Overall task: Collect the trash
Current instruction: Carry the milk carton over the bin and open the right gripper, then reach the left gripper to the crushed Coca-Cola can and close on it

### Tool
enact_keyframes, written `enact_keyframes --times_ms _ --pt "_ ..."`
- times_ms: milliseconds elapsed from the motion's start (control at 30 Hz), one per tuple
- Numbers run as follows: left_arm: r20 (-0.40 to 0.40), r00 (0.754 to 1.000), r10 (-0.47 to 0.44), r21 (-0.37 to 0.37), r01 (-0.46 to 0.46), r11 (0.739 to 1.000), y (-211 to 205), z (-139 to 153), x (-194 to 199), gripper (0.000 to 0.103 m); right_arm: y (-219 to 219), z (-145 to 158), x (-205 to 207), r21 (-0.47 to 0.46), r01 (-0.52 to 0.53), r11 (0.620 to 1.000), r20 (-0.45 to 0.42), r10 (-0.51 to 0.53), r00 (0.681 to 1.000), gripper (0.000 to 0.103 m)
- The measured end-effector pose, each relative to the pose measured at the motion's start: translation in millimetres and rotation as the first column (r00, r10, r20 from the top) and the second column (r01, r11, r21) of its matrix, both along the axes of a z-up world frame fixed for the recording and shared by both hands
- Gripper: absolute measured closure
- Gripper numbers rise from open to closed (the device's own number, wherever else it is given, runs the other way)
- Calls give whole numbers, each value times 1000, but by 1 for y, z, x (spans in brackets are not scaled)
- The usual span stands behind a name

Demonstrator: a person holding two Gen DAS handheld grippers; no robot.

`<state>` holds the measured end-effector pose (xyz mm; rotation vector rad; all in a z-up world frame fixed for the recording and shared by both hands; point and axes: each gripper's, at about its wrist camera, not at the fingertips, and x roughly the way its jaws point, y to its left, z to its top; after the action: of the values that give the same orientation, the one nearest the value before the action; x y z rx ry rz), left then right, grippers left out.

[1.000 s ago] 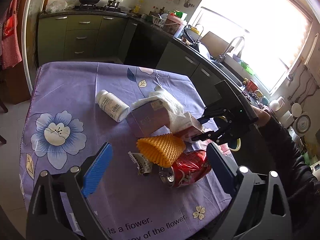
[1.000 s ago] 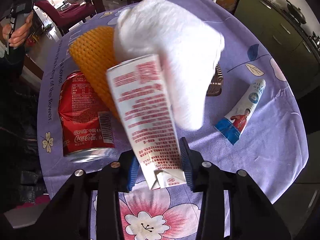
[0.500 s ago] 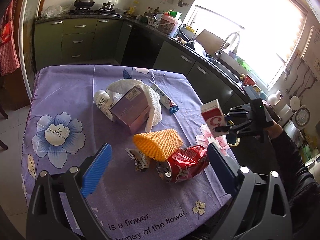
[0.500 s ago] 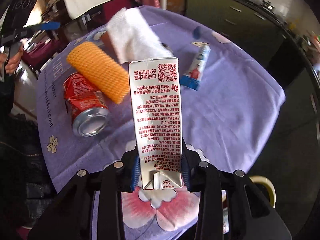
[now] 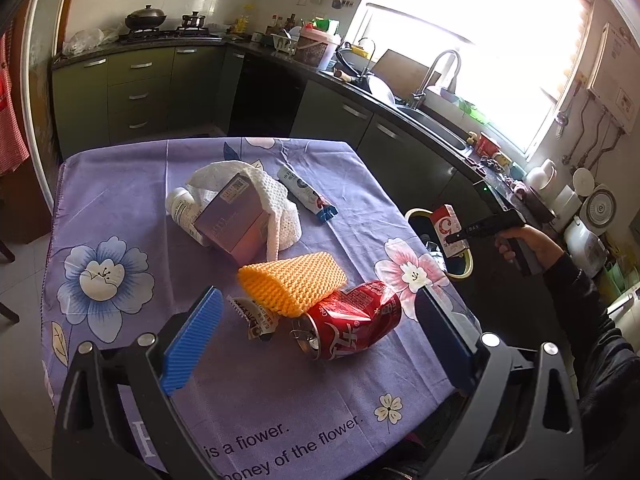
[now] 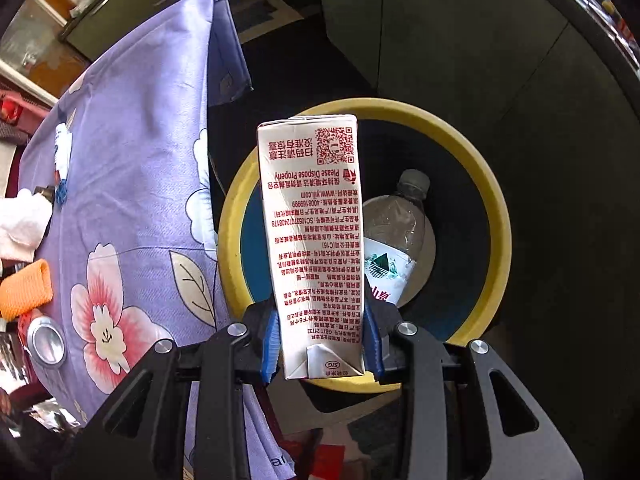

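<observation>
My right gripper (image 6: 322, 346) is shut on a white milk carton (image 6: 314, 236) with red print, pointing down over a yellow-rimmed trash bin (image 6: 472, 168) beside the table. A clear plastic bottle (image 6: 394, 236) lies inside the bin. From the left wrist view, the same carton (image 5: 450, 228) hangs over the bin (image 5: 466, 270) past the table's right edge. My left gripper (image 5: 316, 344) stands open above the near part of the table, with a crushed red can (image 5: 352, 326), a yellow foam net (image 5: 294, 278) and a small wrapper (image 5: 254, 318) lying ahead of it.
On the purple flowered tablecloth (image 5: 120, 208) lie a purple box (image 5: 234, 222) under a white net (image 5: 276, 204), a white pill bottle (image 5: 182, 210) and a blue-white sachet (image 5: 306, 194). Dark kitchen cabinets (image 5: 400, 148) stand close behind the bin. A hand and dark sleeve (image 5: 572, 280) reach in at right.
My right gripper lifted the milk carton off the pile and swung it off the table's edge to over the bin, rolling as it went. The left gripper drifted slightly and stayed open.
</observation>
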<state>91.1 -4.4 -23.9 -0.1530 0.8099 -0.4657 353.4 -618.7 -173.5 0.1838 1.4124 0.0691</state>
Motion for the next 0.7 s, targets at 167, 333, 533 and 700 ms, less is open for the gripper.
enact_keyframes --times_ms 167,333,533,700 --pt "-5 1000 -2 14 2 1000 -2 0 0 11 -10 -8 16 35 111 993 -9 -111 994 33" --pt "-5 999 -48 40 48 998 -10 -3 -2 9 0 16 3 26 79 997 58 -81 995 32" --pt "-19 977 -211 90 212 973 -34 -13 -1 9 22 40 -31 28 1 1000 113 -4 994 32" --pt "-42 916 -400 220 399 890 -71 -27 3 9 40 56 -59 61 -34 998 161 24 987 31"
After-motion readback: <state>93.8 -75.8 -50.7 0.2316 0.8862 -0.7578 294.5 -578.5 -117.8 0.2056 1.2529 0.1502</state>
